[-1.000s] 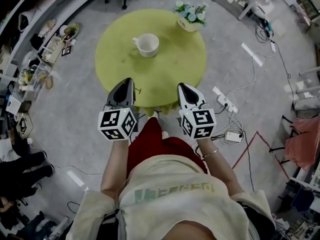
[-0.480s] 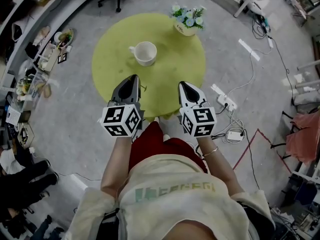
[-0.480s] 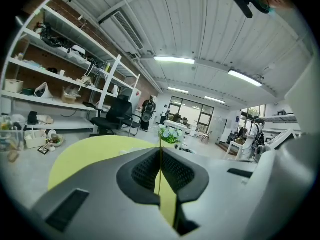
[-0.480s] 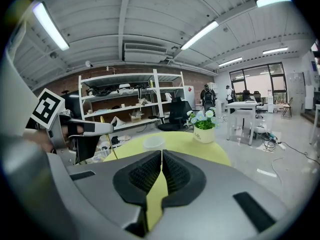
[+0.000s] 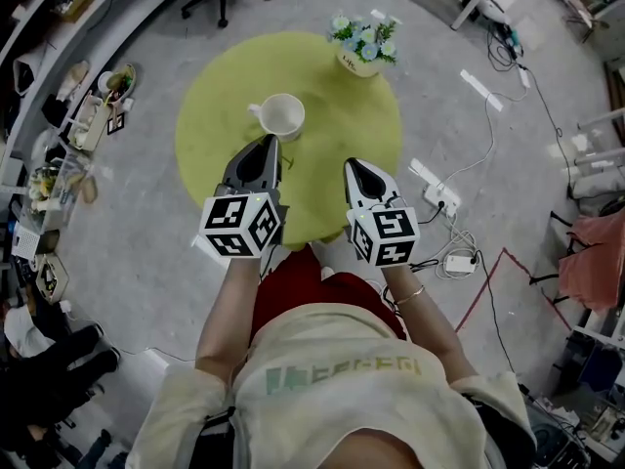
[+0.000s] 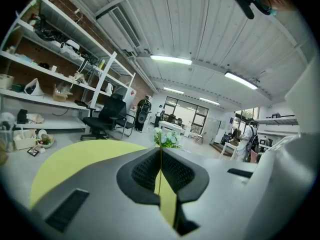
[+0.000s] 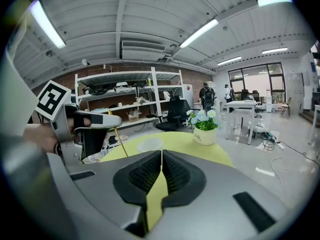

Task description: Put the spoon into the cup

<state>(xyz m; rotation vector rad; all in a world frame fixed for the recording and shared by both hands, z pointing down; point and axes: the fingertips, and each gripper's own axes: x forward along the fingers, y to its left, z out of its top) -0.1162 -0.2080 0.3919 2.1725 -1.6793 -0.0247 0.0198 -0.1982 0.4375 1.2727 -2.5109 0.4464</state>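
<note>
I'm holding the spoon [image 7: 118,133] clenched in my left tool [image 6: 161,156] near the cup [image 5: 282,115], right tool [image 7: 161,156] closed empty, and I'm reckoning it needs lifting over the rim next

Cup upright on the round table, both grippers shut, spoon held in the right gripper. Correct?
Not quite: the spoon is held in the left gripper, not the right gripper, whose shut jaws are empty. The right gripper view shows its thin handle hanging from the left gripper. The cup is upright on the round table, and both grippers are shut.
</note>
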